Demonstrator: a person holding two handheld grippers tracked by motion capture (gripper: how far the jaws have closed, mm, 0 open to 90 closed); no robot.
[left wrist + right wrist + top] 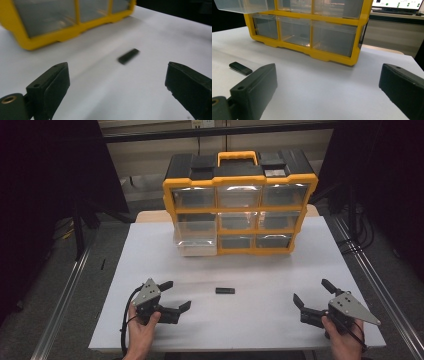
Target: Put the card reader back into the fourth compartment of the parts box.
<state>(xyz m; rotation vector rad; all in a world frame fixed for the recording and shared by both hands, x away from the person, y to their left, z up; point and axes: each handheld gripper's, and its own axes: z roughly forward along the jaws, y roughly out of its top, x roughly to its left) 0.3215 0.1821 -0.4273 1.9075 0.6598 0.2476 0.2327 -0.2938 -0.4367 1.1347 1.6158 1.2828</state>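
A small black bar [225,290] lay flat on the white table [260,325], in the open stretch between the two grippers and well in front of the yellow drawer cabinet [239,205]. Its long axis ran left to right across the table, roughly parallel to the cabinet's front.

The left gripper [172,297] rested near the left front of the table with its jaws spread wide and nothing between them. The bar sat to its right and slightly farther away; in the left gripper view it [128,56] lay ahead of the open jaws, a little right of centre and apart from both.

The right gripper [312,294] sat near the right front, jaws likewise spread and empty. In its own view the bar [240,68] lay far off to the left, outside the span of the jaws.

The left gripper seemed nearer and better aimed, so any pick-up would likely fall to it, closing across the bar's narrow width. The cabinet's lower-left drawer [195,239] stood pulled out, a plausible destination.
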